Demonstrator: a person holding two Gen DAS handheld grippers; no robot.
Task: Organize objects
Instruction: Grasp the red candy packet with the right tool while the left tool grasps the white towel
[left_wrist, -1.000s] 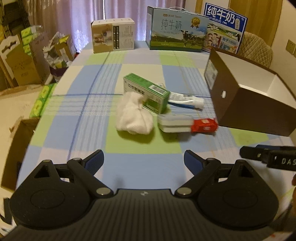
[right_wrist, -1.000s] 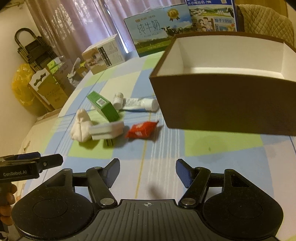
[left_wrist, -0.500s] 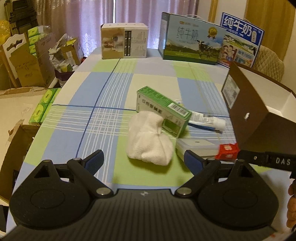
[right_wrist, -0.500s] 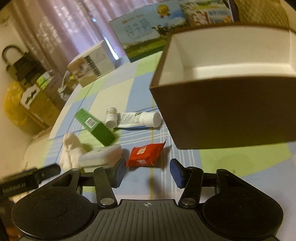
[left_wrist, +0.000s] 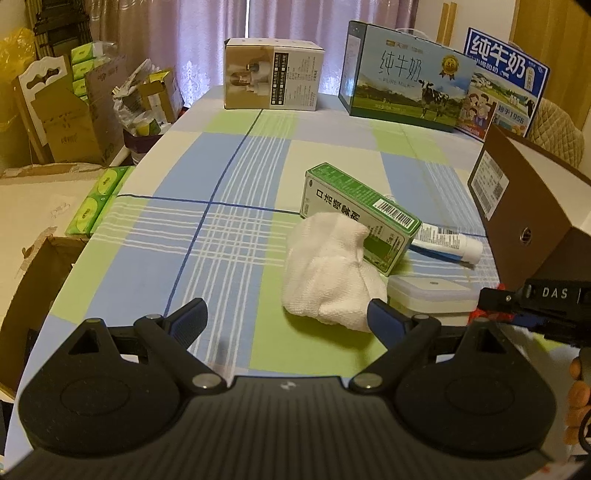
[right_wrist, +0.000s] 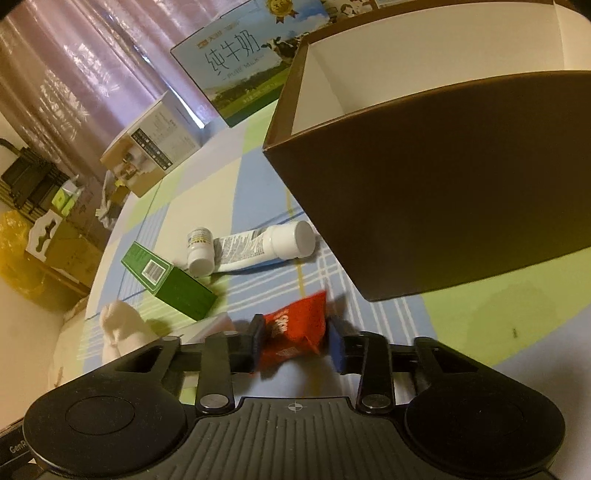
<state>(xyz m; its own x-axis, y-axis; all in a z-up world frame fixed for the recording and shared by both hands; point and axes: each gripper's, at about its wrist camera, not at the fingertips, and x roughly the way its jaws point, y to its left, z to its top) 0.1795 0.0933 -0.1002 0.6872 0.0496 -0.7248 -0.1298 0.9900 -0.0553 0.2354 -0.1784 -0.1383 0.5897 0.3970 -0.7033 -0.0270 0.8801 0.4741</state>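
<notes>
Jaws of the right gripper (right_wrist: 295, 341) are closed onto the red packet (right_wrist: 297, 328), which seems just off the checked surface (left_wrist: 229, 229), long axis pointing up-right toward the brown box (right_wrist: 443, 192) close ahead. Left gripper (left_wrist: 286, 317) hovers wide open, holding nothing, beside the white cloth (left_wrist: 328, 269). Behind lie the green carton (left_wrist: 354, 214), tube (right_wrist: 258, 247) and small bottle (right_wrist: 199, 247).
</notes>
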